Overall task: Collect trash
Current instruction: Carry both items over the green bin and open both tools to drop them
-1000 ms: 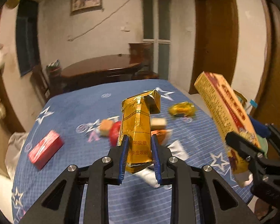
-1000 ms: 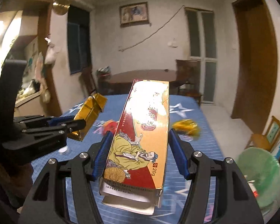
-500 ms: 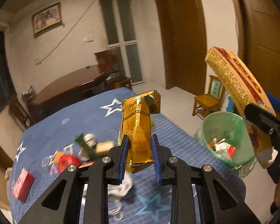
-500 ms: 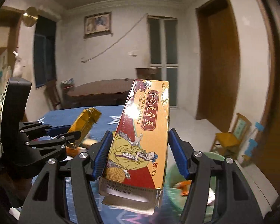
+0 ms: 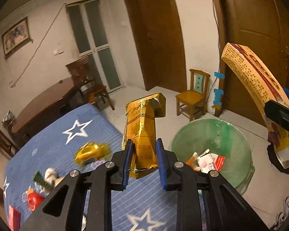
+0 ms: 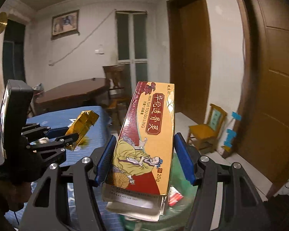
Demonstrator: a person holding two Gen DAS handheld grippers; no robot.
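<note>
Gold pack (image 5: 142, 132) and orange carton (image 6: 146, 140), both upright lengthwise.

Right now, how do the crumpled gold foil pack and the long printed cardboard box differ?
The crumpled gold foil pack is narrow, shiny and dented; the long printed cardboard box is wider, matte and keeps its shape. The pack is plain gold, while the box bears a robed figure. The pack is in the left gripper, the box in the right gripper. Both are clamped and held upright.
</note>
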